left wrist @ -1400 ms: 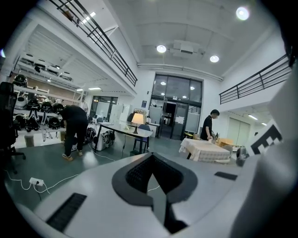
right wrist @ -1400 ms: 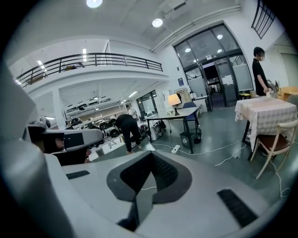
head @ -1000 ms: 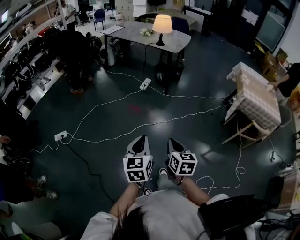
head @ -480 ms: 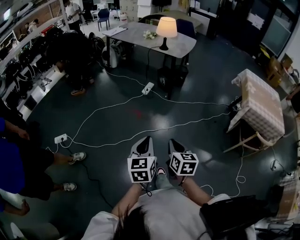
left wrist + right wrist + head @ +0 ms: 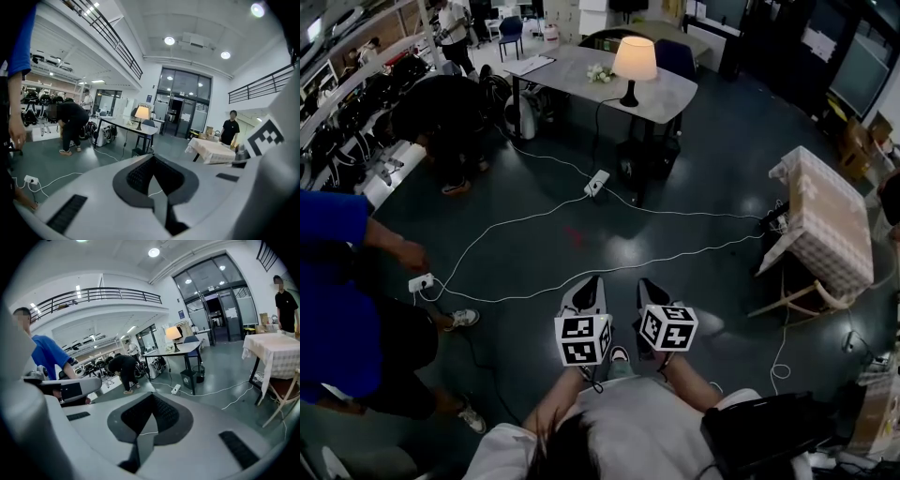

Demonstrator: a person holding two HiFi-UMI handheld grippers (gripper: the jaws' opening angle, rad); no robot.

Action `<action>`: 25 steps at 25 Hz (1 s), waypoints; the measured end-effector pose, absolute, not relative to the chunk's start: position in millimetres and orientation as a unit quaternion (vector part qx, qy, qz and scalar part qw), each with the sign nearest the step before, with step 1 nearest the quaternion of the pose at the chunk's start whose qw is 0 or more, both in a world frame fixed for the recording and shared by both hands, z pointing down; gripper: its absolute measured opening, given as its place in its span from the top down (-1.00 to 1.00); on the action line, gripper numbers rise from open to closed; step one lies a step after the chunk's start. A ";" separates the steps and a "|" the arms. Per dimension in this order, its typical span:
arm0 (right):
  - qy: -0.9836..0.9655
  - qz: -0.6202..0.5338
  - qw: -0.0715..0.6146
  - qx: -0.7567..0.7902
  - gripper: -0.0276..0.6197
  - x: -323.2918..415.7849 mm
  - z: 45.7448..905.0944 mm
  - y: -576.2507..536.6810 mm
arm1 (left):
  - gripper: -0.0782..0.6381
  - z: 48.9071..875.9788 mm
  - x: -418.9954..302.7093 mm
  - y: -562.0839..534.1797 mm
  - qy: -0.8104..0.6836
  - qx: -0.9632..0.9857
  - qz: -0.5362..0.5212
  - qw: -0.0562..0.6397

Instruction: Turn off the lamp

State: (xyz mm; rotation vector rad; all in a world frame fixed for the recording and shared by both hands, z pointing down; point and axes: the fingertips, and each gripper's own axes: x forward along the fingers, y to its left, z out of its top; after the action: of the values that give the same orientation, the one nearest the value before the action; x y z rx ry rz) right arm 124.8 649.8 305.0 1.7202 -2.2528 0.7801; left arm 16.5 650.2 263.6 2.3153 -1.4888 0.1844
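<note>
The dark floor (image 5: 694,253) carries 2 tables: 1 grey table (image 5: 572,73) at the far end and 1 table with a checked cloth (image 5: 830,220) at the floor's right edge. 4 other people show: 1 in blue (image 5: 337,291) at the left edge, 1 in black (image 5: 441,103) bent over by the far-left racks, 1 standing (image 5: 452,21) in the far-left corner, and 1 in black (image 5: 230,127) beside the checked table. The 1 lamp (image 5: 634,61) stands lit near the grey table's right end, close to its near edge, with a small bunch of flowers (image 5: 600,72) just to its left and a sheet of paper (image 5: 530,64) at the table's far-left corner. 2 grippers are held side by side close to the person's body, well apart from the lamp: the left gripper (image 5: 593,281) and the right gripper (image 5: 645,283) both point forward and slightly down toward the grey table. Each pair of jaws is closed together with nothing between them. 2 power strips lie on the floor, 1 (image 5: 597,182) in front of the grey table and 1 (image 5: 421,281) near the person in blue. White cables (image 5: 609,267) cross the floor between the grippers and the table; the middle of the floor is otherwise open.
</note>
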 end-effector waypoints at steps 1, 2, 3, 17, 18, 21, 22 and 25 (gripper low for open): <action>-0.764 0.263 0.100 0.580 0.92 127.3 303.0 641.4 | 0.76 261.8 19.1 642.1 -0.532 0.823 0.065 0.189; -0.766 0.262 0.100 0.578 0.92 130.7 301.6 632.6 | 0.76 260.5 22.5 633.7 -0.534 0.822 0.065 0.188; -0.768 0.261 0.100 0.577 0.92 135.1 301.2 623.6 | 0.76 260.2 26.7 625.0 -0.536 0.821 0.065 0.187; -0.783 0.270 0.105 0.550 0.92 171.7 315.7 524.4 | 0.76 274.5 55.1 534.4 -0.568 0.797 0.074 0.190; -0.784 0.271 0.106 0.548 0.92 171.1 316.2 520.4 | 0.76 274.8 53.7 530.3 -0.571 0.795 0.074 0.191; -0.788 0.272 0.108 0.543 0.92 169.9 316.7 509.7 | 0.76 276.6 50.5 519.5 -0.577 0.790 0.075 0.193; -0.788 0.272 0.108 0.542 0.92 170.9 317.3 506.3 | 0.76 277.7 50.9 516.3 -0.578 0.789 0.076 0.194; -0.789 0.272 0.108 0.540 0.92 176.3 318.3 497.6 | 0.76 280.5 54.8 508.1 -0.581 0.787 0.077 0.195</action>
State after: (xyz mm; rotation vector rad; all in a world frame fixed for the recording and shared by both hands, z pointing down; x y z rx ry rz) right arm 176.3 497.6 318.3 1.5895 -2.3223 0.7990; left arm 54.8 508.1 280.5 2.2050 -1.6270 0.2163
